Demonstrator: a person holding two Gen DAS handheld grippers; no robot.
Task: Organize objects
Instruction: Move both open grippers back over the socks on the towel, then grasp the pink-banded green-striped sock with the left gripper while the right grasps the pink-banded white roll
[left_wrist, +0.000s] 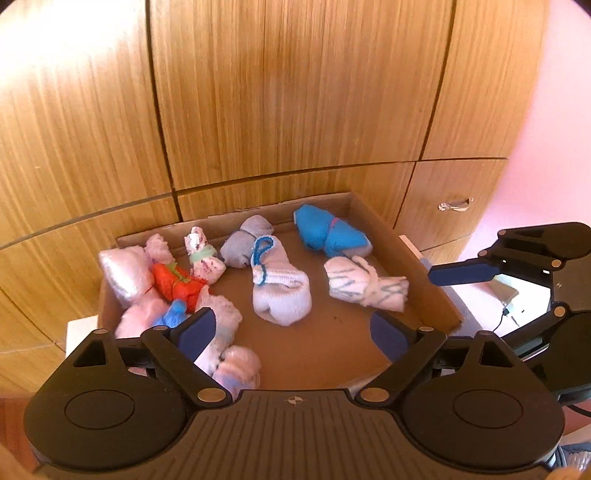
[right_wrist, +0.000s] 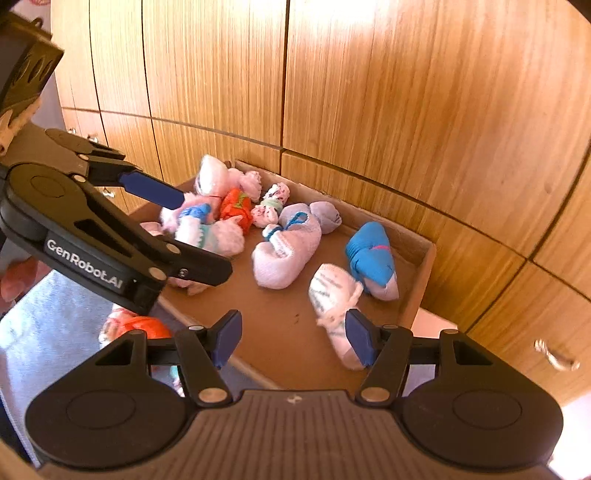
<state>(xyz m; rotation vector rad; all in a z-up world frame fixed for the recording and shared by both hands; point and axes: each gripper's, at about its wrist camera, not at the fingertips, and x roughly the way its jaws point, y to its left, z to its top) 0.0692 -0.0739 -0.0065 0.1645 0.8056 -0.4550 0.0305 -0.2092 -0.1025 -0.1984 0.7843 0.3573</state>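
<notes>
box (left_wrist: 424, 273) against the wardrobe, holds the sock bundles so they stay put | blue bundle (left_wrist: 328, 236) back right corner | left gripper (left_wrist: 291, 334) fingers wide apart, empty | my right gripper (right_wrist: 293, 338) fingers apart too, nothing pinched | one orange bundle (right_wrist: 142, 326) left outside

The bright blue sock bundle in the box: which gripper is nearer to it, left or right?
Right. The right gripper hangs at the box's right near corner, just short of the bright blue sock bundle. The left gripper is over the box's left side, beside the pink bundles.
</notes>
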